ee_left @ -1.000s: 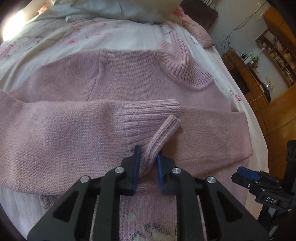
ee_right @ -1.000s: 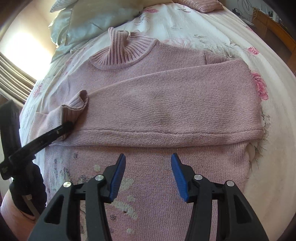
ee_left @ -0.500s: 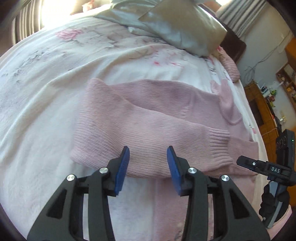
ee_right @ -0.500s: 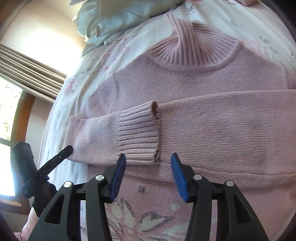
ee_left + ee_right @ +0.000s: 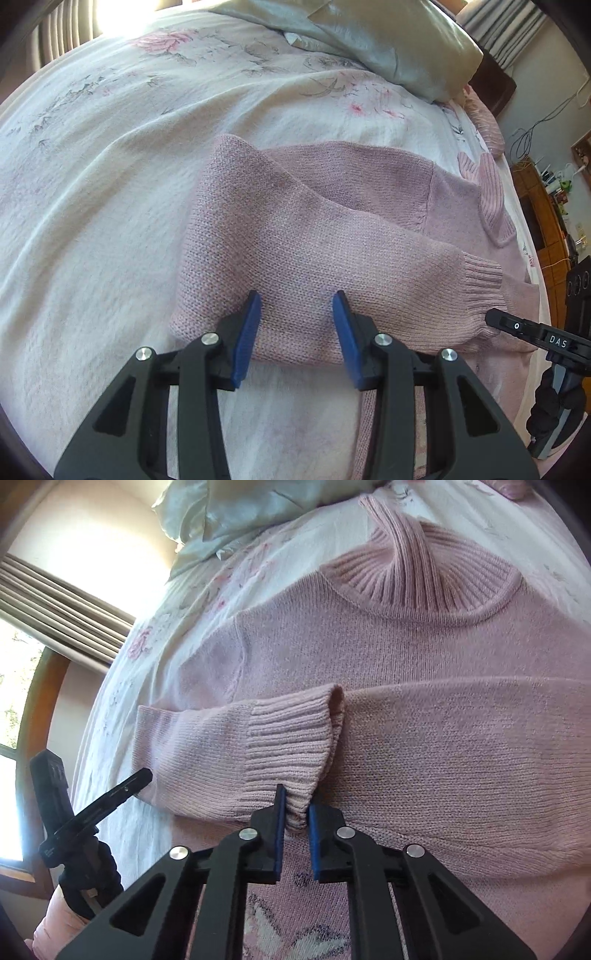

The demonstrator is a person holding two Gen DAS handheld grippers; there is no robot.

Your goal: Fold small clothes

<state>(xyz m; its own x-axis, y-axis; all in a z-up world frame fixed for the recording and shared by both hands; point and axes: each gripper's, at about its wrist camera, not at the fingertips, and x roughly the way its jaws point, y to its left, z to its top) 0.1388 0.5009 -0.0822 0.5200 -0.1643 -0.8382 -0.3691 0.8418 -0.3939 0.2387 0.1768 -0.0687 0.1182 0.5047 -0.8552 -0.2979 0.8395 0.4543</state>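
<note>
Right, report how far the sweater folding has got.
Done: both sleeves lie folded across the pink sweater. In hand: the right gripper pinches the ribbed cuff; the left gripper is open over the sleeve fold. Left: folding the body, its patterned hem unfolded.
</note>
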